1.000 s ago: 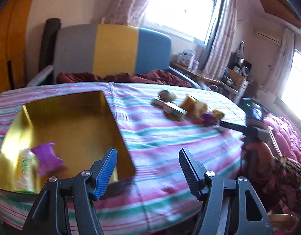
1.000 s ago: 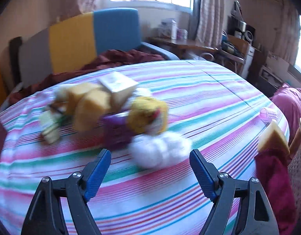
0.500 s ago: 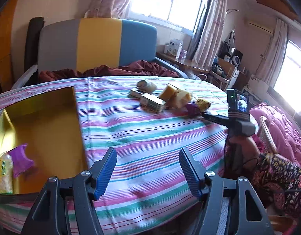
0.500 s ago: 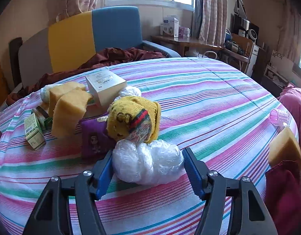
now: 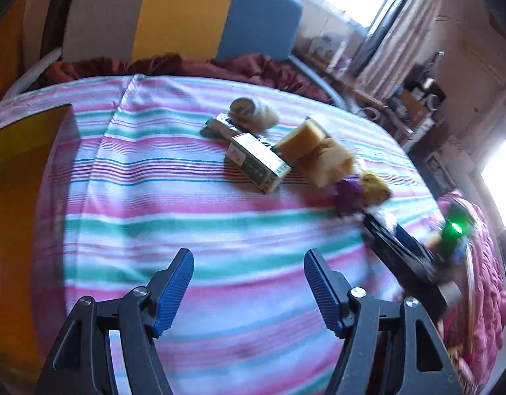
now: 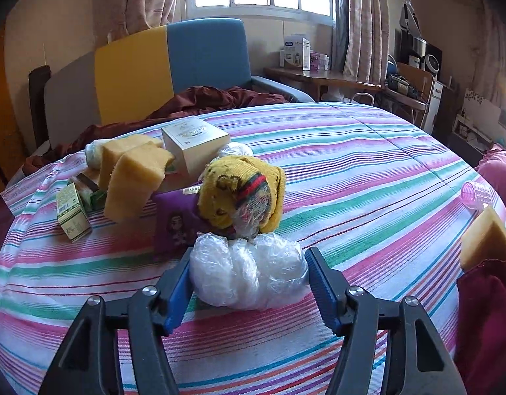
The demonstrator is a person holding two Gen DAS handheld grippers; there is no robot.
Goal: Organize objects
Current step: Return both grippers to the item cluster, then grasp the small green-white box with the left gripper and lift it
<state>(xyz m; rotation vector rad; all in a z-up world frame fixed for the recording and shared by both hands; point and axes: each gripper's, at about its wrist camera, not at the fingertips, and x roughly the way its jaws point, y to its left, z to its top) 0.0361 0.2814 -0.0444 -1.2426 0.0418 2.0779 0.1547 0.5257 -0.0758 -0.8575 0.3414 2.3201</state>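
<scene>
My right gripper point(image 6: 249, 253) is shut on a crumpled clear plastic bundle point(image 6: 249, 273) that rests on the striped tablecloth point(image 6: 368, 177); both blue pads press its sides. Just behind the bundle lie a yellow knitted sock point(image 6: 243, 194), a purple pouch point(image 6: 177, 223), two yellow sponges point(image 6: 134, 181), a white box point(image 6: 195, 146) and a small green box point(image 6: 71, 212). My left gripper point(image 5: 248, 256) hovers over bare cloth with its jaws opening and nothing between them. The gold box point(image 5: 19, 151) sits at the left edge of the left wrist view.
A pink hair roller point(image 6: 476, 194) and another sponge point(image 6: 486, 240) lie near the table's right edge. A grey, yellow and blue sofa point(image 6: 173, 62) with a maroon blanket stands behind the table. A desk with clutter point(image 6: 322, 75) is at the back right.
The right jaws closed onto the plastic bundle. The left gripper swung right, away from the gold box toward the pile, and its jaws widened a little.
</scene>
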